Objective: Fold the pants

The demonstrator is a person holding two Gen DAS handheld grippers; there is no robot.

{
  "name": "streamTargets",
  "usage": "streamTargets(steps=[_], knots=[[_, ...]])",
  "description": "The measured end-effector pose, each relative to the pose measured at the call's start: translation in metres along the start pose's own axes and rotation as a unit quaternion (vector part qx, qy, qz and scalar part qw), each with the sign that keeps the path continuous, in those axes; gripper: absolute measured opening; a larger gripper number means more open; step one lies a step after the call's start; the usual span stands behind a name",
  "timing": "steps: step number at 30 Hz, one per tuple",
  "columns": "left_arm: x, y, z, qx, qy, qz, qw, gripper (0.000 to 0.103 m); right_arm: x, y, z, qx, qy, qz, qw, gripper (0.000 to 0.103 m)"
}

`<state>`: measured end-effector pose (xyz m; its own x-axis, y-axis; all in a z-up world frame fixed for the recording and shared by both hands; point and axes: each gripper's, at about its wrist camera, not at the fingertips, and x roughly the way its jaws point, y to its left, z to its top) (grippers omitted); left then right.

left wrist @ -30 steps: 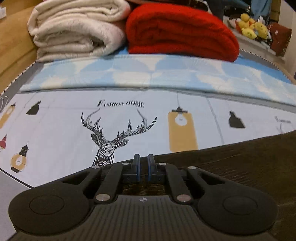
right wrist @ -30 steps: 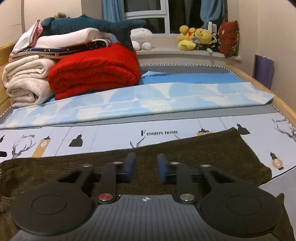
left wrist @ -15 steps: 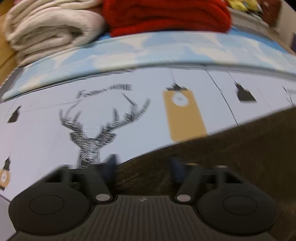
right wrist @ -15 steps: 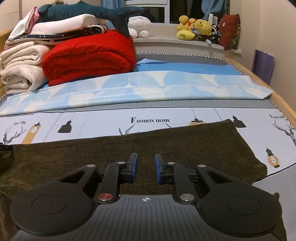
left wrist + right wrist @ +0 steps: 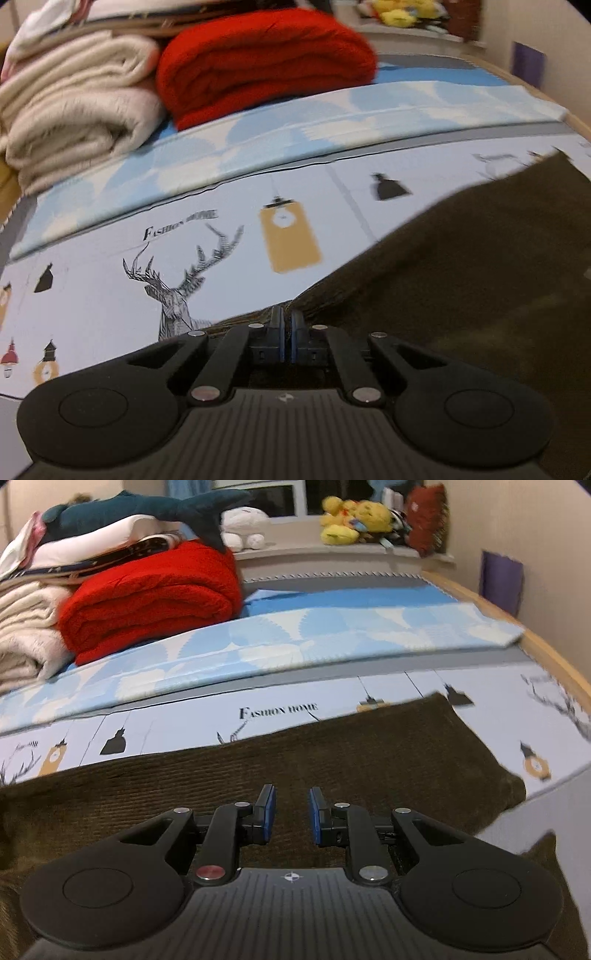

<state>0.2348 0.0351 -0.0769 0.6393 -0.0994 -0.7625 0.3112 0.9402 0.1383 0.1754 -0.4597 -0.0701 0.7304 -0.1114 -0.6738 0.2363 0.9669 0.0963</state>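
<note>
Brown corduroy pants (image 5: 461,280) edge pinched and lifted by left gripper (image 5: 285,322) angled downward, right gripper (image 5: 291,805) fingers apart, tilted over the fabric

we see the pants (image 5: 332,760) — dark brown corduroy — lying spread flat across the printed bedsheet (image 5: 177,723), below its "fashion home" lettering, one edge lifted.

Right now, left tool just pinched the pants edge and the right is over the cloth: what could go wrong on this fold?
1. The left tool has just closed on a thin ridge of the brown pants at their edge; so shallow a bite may slip as it lifts.
2. The right tool stands open over the cloth, holding nothing, so a one-sided lift may skew the fold.
3. The patterned sheet lies directly beneath; the pinch may have caught it too.
</note>
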Motion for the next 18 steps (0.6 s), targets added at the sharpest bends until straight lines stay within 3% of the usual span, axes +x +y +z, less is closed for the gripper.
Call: streamTargets(steps=[7,11,13,15,17,18], knots=[[-0.114,-0.056,-0.062,0.058,-0.031,-0.04,0.997,0.001,-0.01,-0.021,-0.012,0.057,0.016,-0.009,0.998,0.021],[-0.136,-0.063,-0.102,0.066,-0.005,-0.06,0.996,0.0,-0.024,-0.032,-0.023,0.055,0.016,-0.012,0.998,0.022],[-0.132,-0.05,-0.114,0.022,0.023,-0.065,0.9974,0.003,-0.028,-0.04,-0.027,0.059,0.018,-0.016,0.998,0.023],[-0.123,-0.022,-0.12,-0.074,0.056,-0.071,0.9931,0.004,-0.029,-0.051,-0.03,0.072,0.022,-0.019,0.997,0.026],[-0.108,0.005,-0.129,-0.176,0.094,-0.091,0.9757,0.013,-0.028,-0.063,-0.033,0.095,0.031,-0.021,0.995,0.027],[-0.098,0.018,-0.136,-0.23,0.118,-0.094,0.9616,0.021,-0.026,-0.068,-0.034,0.107,0.035,-0.021,0.993,0.026]])
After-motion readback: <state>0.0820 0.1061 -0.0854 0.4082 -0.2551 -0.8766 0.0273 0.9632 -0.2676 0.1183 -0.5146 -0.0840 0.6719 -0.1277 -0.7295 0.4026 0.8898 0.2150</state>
